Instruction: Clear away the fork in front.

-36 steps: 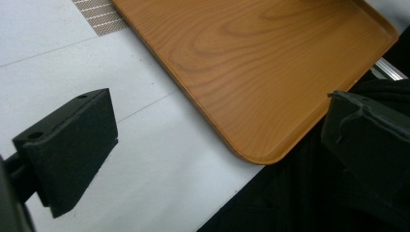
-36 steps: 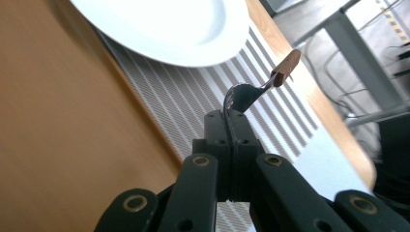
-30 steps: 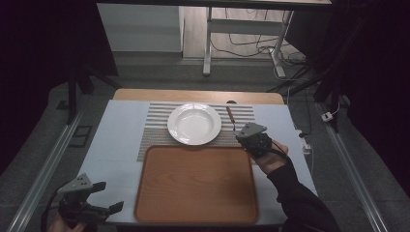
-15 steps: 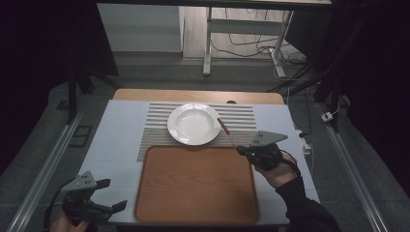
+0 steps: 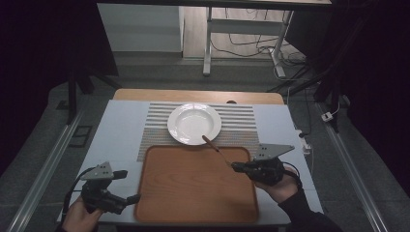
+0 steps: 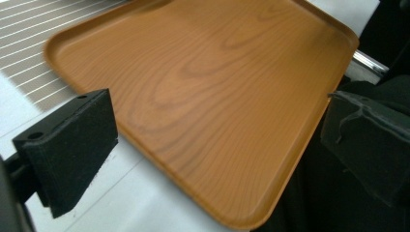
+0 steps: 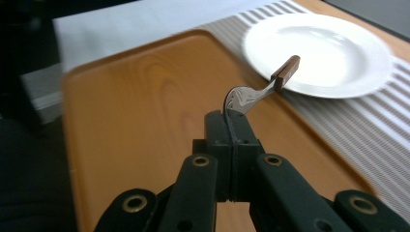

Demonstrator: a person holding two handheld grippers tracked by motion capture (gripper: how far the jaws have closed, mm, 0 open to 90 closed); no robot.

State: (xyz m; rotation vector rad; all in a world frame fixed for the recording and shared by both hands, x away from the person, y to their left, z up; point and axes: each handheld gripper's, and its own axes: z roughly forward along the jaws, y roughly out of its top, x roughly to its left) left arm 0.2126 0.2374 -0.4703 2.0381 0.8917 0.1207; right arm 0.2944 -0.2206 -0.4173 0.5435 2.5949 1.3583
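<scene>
My right gripper (image 5: 235, 167) (image 7: 232, 126) hovers over the right edge of the brown wooden tray (image 5: 193, 193) (image 7: 130, 125). It is shut on the metal end of a utensil (image 5: 215, 148) (image 7: 252, 94). The utensil's brown handle points out toward the white plate (image 5: 194, 123) (image 7: 333, 53), which sits on a striped placemat (image 5: 241, 121) just beyond the tray. My left gripper (image 5: 129, 185) (image 6: 217, 145) is at the tray's near left corner (image 6: 232, 212), open, with nothing between its black pads (image 6: 67, 145).
A light table cover (image 5: 116, 130) lies under the tray and the placemat. The table's wooden far edge (image 5: 193, 95) shows behind the plate. Dark floor and metal rails (image 5: 48, 169) flank the table, and cables (image 5: 309, 140) lie at the right.
My right gripper has carried the utensil from beside the plate back toward the tray's right edge. My left gripper has shifted a little toward the tray's near left corner.
</scene>
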